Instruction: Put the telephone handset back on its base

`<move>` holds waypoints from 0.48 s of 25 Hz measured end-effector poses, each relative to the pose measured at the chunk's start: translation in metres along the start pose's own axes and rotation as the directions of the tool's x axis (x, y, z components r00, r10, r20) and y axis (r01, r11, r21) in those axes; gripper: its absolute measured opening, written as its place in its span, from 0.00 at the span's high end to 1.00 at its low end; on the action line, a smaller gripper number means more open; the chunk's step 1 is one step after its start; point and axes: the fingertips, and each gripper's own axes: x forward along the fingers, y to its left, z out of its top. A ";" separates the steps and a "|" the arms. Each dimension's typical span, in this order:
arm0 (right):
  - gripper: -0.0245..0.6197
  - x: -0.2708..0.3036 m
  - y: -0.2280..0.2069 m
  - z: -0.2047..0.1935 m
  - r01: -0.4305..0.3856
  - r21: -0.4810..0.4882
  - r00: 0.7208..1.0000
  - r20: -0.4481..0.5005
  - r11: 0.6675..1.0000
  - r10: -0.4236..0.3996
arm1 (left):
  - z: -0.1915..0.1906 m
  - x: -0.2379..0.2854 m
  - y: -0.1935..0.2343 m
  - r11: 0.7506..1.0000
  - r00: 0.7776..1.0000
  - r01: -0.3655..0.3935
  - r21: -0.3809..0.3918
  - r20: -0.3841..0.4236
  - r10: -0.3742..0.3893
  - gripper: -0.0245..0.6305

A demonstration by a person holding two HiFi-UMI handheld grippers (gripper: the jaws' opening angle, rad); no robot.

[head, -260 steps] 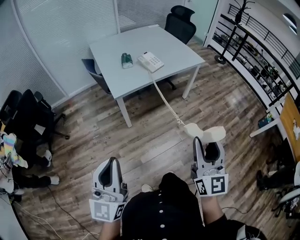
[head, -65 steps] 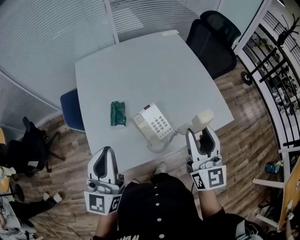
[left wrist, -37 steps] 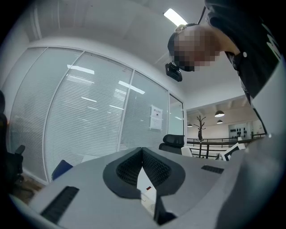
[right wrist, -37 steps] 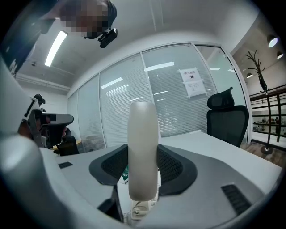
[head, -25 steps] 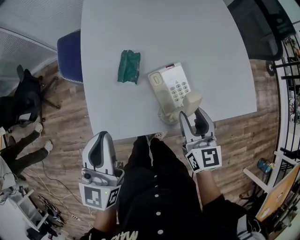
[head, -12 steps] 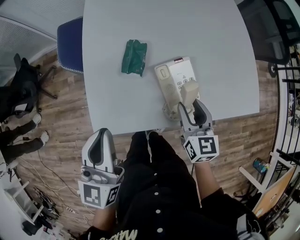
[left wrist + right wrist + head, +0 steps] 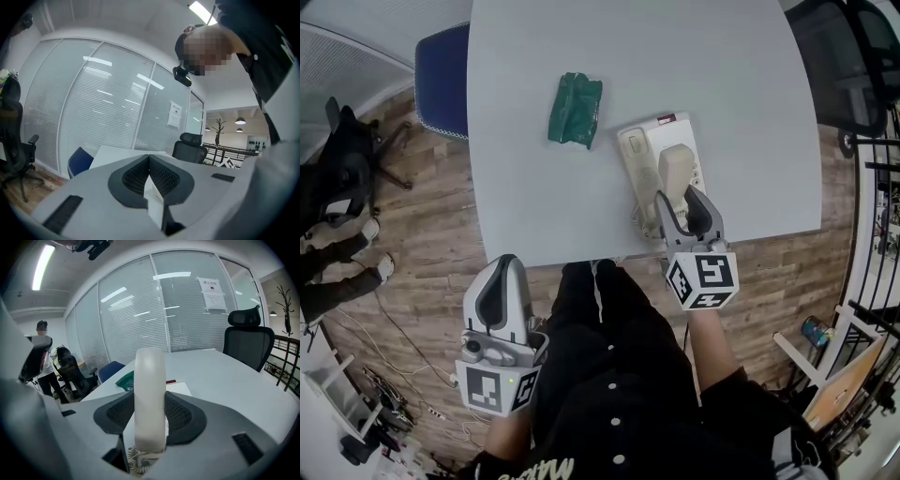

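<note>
Handset (image 7: 675, 176) is pinched by the fingers of the right gripper (image 7: 679, 202) over the telephone base (image 7: 636, 155) on the bench (image 7: 581, 47); the fingers of the left gripper (image 7: 148, 160) are pressed together, empty.

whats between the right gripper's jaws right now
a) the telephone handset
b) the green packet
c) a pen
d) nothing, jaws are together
A: the right gripper is shut on the cream telephone handset, with a jaw against each side of it, while the green packet lies apart on the table.
</note>
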 end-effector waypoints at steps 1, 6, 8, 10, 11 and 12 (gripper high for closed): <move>0.62 0.003 0.000 0.000 0.001 0.002 1.000 -0.007 1.000 -0.001 | 0.000 0.000 0.001 1.000 1.000 0.000 -0.002 -0.001 0.000 0.94; 0.62 0.015 0.000 0.000 0.001 0.000 1.000 -0.031 1.000 -0.001 | -0.003 0.003 0.004 1.000 1.000 -0.003 -0.011 -0.013 0.002 0.94; 0.62 0.020 0.001 0.001 -0.001 0.000 0.999 -0.037 1.000 0.001 | -0.004 0.005 0.007 1.000 1.000 -0.005 -0.014 -0.016 0.004 0.94; 0.62 0.024 0.002 0.000 -0.004 -0.001 0.999 -0.047 1.000 0.004 | -0.005 0.006 0.009 1.000 1.000 -0.005 -0.018 -0.021 0.004 0.94; 0.62 0.026 0.002 -0.001 -0.005 -0.003 0.999 -0.054 1.000 0.004 | -0.006 0.007 0.009 1.000 1.000 -0.004 -0.021 -0.023 0.004 0.94; 0.62 0.029 0.003 -0.002 -0.005 -0.005 0.998 -0.060 1.000 0.005 | -0.007 0.007 0.010 1.000 1.000 -0.005 -0.024 -0.026 0.004 0.94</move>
